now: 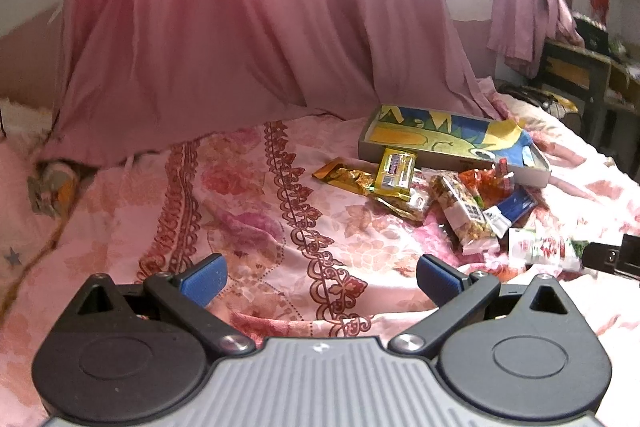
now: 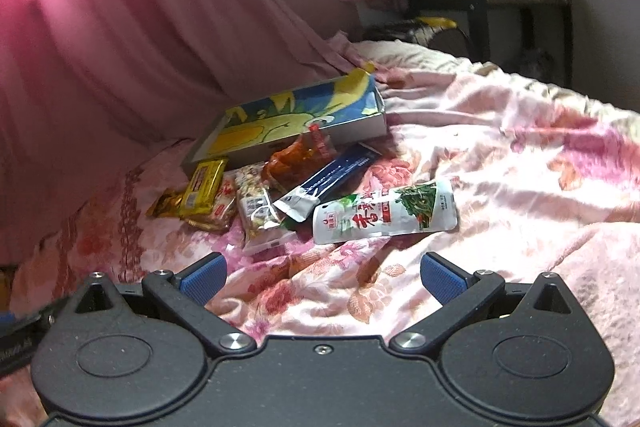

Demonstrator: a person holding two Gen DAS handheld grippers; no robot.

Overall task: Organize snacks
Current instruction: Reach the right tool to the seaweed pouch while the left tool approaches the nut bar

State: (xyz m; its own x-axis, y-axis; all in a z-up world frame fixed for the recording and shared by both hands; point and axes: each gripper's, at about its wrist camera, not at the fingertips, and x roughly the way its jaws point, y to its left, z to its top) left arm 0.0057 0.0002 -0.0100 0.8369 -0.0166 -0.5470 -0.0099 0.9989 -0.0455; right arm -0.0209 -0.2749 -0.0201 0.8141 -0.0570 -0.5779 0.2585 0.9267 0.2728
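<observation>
Pink floral bedding (image 2: 500, 155) carries a heap of snack packets just in front of a shallow box (image 2: 372, 129) with a blue-and-yellow lining, near the curtain (image 2: 120, 27). A yellow pack (image 2: 202, 187), a nut bar (image 2: 258, 215), an orange pouch (image 2: 296, 157), a blue sachet (image 2: 332, 175) and a white-green pouch (image 2: 384, 217) lie touching or overlapping. The left gripper (image 1: 322, 281) and right gripper (image 2: 324, 277) hover with fingers spread wide, holding nothing.

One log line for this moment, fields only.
left gripper open | right gripper open | snacks piled beside box | none grasped
</observation>
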